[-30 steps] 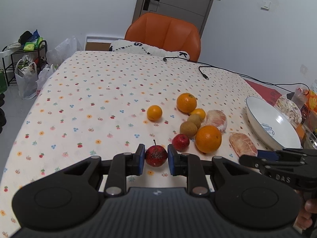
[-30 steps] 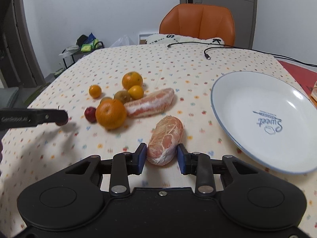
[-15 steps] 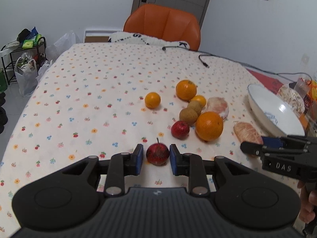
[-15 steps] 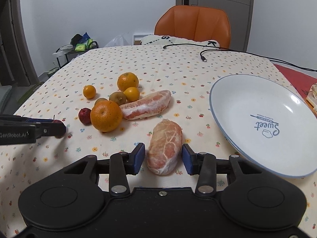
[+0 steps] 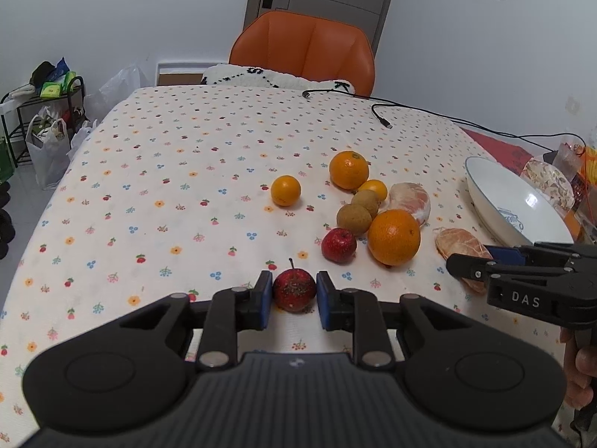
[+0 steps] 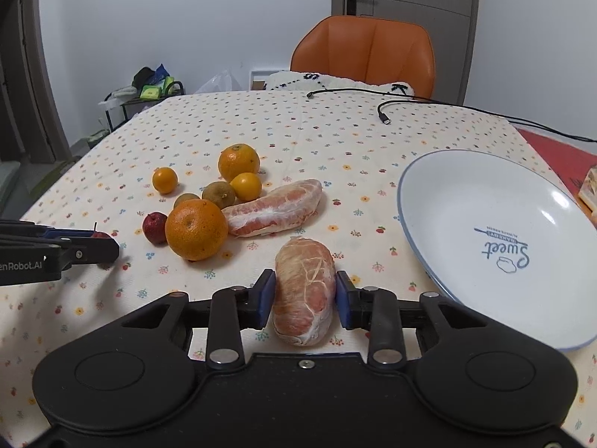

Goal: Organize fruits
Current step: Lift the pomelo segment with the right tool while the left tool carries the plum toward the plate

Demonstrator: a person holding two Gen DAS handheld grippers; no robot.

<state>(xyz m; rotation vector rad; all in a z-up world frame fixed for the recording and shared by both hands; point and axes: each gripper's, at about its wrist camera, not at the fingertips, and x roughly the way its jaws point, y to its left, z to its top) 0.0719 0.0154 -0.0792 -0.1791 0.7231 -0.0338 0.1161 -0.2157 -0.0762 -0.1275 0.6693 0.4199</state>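
My left gripper (image 5: 294, 293) is shut on a small red fruit (image 5: 294, 290) with a stem, low over the flowered tablecloth. My right gripper (image 6: 305, 296) is shut on a peeled pomelo segment (image 6: 304, 295). From the left wrist view that segment (image 5: 460, 242) shows behind the right gripper (image 5: 471, 269). Between the grippers lie a big orange (image 6: 196, 229), a second red fruit (image 6: 155, 227), two brown fruits (image 5: 354, 218), smaller oranges (image 6: 238, 162) and a long pomelo segment (image 6: 274, 207). An empty white plate (image 6: 485, 194) sits at the right.
A black cable (image 5: 380, 112) crosses the far part of the table, in front of an orange chair (image 5: 302, 48). Packets and clutter (image 5: 548, 179) sit beyond the plate. A hand (image 5: 582, 369) holds the right gripper. A shelf with bags (image 5: 44, 127) stands on the floor at left.
Both pairs of jaws stood slightly wider half a second ago and have closed back onto their fruits. The left view has tilted upward a little; the fruits on the table have not moved.
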